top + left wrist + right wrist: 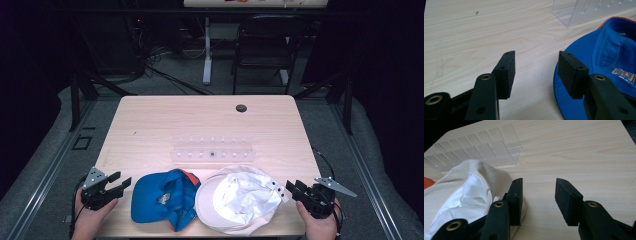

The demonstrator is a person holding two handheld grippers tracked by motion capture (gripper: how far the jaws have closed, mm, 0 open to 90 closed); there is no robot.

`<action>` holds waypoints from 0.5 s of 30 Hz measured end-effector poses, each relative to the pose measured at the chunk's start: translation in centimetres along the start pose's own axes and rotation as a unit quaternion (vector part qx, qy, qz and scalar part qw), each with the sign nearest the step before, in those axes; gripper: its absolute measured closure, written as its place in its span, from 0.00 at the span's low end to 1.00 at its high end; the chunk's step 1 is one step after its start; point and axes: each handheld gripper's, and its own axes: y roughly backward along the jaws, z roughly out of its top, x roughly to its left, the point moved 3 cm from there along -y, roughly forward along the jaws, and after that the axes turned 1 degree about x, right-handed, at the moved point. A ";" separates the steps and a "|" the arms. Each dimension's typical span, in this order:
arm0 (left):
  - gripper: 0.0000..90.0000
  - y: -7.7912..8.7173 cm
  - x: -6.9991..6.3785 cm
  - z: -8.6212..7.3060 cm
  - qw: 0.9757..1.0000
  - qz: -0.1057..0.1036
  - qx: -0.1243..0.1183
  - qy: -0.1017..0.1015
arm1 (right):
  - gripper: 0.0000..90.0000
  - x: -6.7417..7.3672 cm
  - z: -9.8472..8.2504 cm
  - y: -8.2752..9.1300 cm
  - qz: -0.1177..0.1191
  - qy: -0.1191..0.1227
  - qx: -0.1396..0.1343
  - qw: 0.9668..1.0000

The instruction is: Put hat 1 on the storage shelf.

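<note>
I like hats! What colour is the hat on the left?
The left hat is blue with orange trim, seen best in the high view.

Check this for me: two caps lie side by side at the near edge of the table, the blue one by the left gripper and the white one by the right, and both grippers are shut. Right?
Not quite. Both grippers are open: the left gripper view and right gripper view each show a wide gap between the fingers, empty. The rest holds: the blue cap lies by the left gripper, the white cap by the right.
</note>
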 end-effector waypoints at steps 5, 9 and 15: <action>0.55 0.0 -0.1 0.1 1.000 0.003 -0.004 -0.001 | 0.64 0.0 0.2 0.0 0.006 -0.002 0.009 1.000; 0.55 0.0 -0.1 0.0 1.000 0.003 -0.002 0.000 | 0.64 0.1 0.3 -0.1 0.009 -0.001 0.014 1.000; 0.55 0.1 0.1 0.0 1.000 0.002 0.003 0.002 | 0.64 0.7 1.0 -0.1 0.013 0.008 0.021 1.000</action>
